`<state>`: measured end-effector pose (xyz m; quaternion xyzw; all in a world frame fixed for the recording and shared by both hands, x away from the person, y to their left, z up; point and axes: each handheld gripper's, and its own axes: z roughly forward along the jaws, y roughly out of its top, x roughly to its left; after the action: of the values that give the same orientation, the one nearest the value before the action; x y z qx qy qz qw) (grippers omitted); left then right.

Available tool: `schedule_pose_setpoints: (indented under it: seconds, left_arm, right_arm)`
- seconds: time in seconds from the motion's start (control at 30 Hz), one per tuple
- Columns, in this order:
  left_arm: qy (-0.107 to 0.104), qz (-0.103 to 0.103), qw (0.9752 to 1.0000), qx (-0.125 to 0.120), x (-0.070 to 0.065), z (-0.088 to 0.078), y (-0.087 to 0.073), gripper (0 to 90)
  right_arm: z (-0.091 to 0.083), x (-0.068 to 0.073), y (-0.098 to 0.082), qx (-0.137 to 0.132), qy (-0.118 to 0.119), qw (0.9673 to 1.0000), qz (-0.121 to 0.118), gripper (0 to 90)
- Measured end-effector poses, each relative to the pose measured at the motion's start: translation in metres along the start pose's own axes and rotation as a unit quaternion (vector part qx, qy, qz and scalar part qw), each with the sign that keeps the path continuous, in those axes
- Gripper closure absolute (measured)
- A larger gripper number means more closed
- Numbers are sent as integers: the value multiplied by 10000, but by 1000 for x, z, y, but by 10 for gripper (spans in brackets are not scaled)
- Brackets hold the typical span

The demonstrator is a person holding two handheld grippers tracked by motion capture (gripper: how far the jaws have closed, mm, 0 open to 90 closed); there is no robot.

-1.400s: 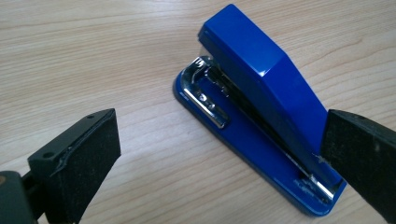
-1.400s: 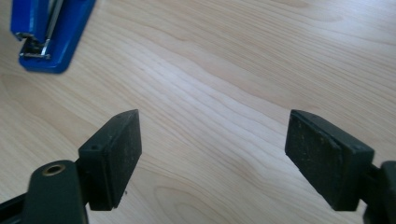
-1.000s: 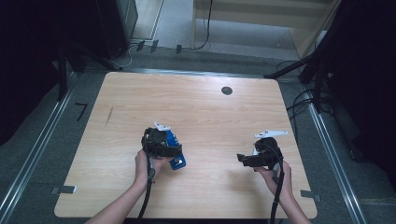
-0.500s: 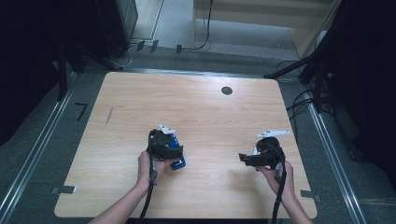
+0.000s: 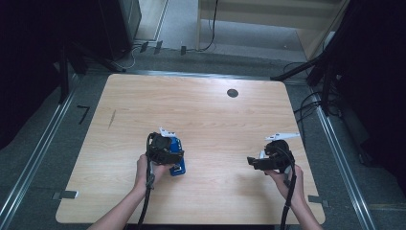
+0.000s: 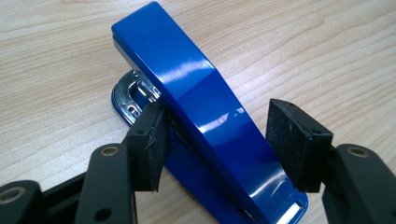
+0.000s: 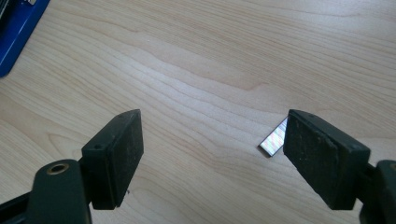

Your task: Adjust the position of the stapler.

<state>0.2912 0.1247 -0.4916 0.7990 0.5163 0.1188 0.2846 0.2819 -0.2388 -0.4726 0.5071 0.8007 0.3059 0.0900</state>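
No writing was legible on the glossy blue stapler (image 6: 205, 116) with chrome base. The left claw (image 6: 224, 140), just closing, straddled it, left pad touching; the right claw (image 7: 229, 149) stood spread.

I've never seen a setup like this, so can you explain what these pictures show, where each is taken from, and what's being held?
A person sits at a wooden table with a hand-held two-jaw gripper in each hand. The high view looks down from above. The other two pictures come from cameras riding on the grippers.

The left gripper straddles a blue stapler; its jaws have just been closing, one pad touching, the other not yet pressing, so nothing is gripped.

The right gripper is open over bare wood beside a strip of staples.
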Motion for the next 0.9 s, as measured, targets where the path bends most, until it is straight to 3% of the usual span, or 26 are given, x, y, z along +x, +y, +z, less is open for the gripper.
schedule_pose_setpoints:
  seconds: [0.33,0.53,0.73,0.9]
  left_arm:
    - [-205,113,9997,122,8,-6,-3,478]
    - [-475,309,9983,160,12,-9,-6,532]
    - [-656,549,9961,229,12,-10,-6,563]
    - [-899,793,9922,339,14,-11,-5,583]
  right_arm:
    - [-2,-4,0,-18,-16,10000,21,216]
    - [-4,-7,0,-35,-4,10000,13,220]
    - [-4,-12,-2,-22,6,10000,63,223]
    - [-4,-14,-2,-25,20,10000,31,229]
